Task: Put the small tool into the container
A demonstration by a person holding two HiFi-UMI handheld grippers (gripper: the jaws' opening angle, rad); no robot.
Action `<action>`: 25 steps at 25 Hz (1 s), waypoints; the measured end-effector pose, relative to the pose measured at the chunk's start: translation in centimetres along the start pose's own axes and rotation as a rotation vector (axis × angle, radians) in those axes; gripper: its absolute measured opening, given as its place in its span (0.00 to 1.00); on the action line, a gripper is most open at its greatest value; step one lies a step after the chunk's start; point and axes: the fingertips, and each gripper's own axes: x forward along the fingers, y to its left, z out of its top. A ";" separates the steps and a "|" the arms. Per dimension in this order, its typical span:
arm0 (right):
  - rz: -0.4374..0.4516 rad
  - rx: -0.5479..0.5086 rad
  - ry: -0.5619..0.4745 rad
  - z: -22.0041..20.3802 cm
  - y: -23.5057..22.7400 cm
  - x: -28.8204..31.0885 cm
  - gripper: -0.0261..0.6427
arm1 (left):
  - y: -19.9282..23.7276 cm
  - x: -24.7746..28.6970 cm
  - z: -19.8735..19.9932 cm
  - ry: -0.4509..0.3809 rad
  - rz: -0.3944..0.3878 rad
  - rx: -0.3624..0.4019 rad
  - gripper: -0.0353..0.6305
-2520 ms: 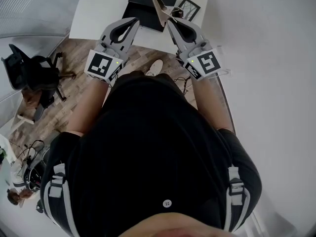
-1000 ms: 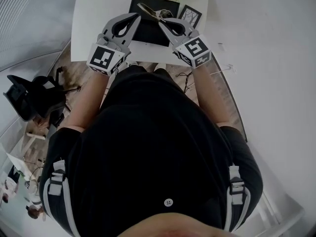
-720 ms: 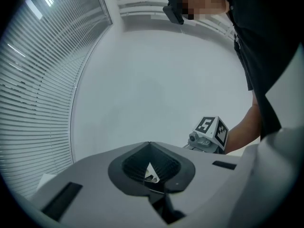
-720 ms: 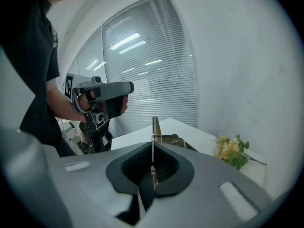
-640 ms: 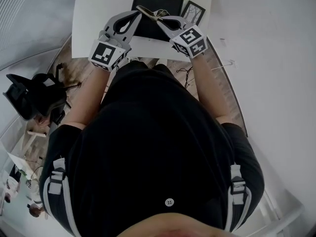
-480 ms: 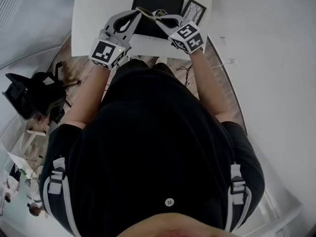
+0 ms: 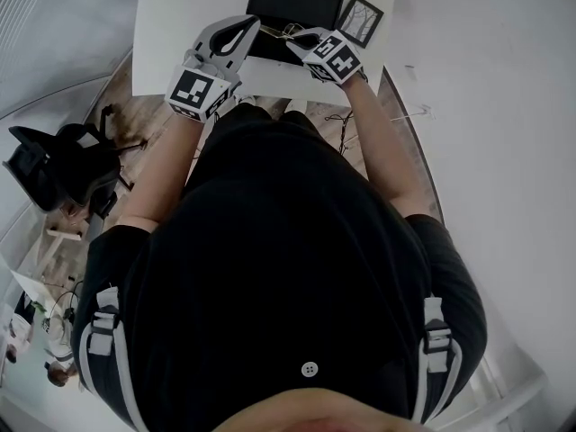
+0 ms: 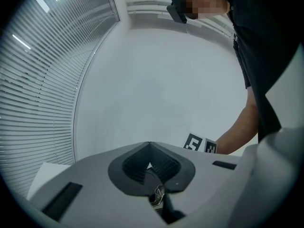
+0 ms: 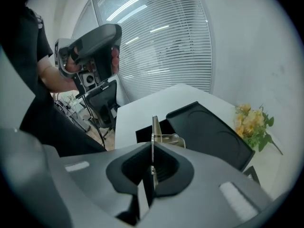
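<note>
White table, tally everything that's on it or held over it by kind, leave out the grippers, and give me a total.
Black tray: 1
Black box: 1
Flower bunch: 1
Picture frame: 1
Small metal tool: 1
Total: 5

White-walled room with a table, a chair and slatted blinds.
A white table (image 7: 180, 16) stands by a plain white wall (image 7: 504, 106). On the wood-pattern floor (image 7: 135, 111) beside it sits a black office chair (image 7: 56, 165). Pale horizontal window blinds (image 9: 161, 51) cover one side, with bright streaks of light (image 9: 124, 7) across them.
</note>
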 end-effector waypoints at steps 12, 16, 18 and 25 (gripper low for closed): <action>0.047 -0.024 0.180 -3.2 0.3 3.6 0.06 | -0.6 0.0 -1.1 0.015 -0.017 0.021 0.06; 0.051 -0.034 0.230 -4.3 0.4 4.2 0.06 | -0.9 0.1 -1.3 0.023 -0.024 0.023 0.06; 0.049 -0.042 0.254 -4.9 0.2 4.6 0.06 | -0.9 0.1 -1.4 0.028 -0.026 0.022 0.06; 0.045 -0.073 0.314 -6.1 -0.7 5.8 0.06 | -1.3 0.0 -1.5 0.038 -0.030 0.012 0.06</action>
